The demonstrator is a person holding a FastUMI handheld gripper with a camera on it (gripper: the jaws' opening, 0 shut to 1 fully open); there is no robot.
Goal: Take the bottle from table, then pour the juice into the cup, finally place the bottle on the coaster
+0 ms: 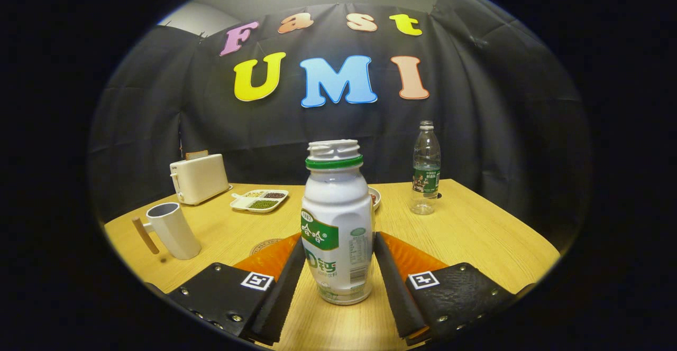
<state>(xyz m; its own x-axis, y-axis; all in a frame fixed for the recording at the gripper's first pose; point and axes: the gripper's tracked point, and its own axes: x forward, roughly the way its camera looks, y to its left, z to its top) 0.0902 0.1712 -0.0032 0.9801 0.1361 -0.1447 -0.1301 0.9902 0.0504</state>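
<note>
Gripper view: the white bottle stands uncapped on the table, between the gripper fingers, which flank it closely; contact is unclear. First step, taking it, is underway. Next: lift, carry left to the cup. The coaster lies just behind the left finger.

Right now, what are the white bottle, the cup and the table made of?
The white bottle between the tool fingers looks like glossy opaque plastic: soft highlights, printed wrap, threaded open neck. The fingers flank it; contact is unclear. The cup seems matte ceramic or plastic, with a wood-like handle. The table shows pale wood grain, perhaps laminate.
</note>
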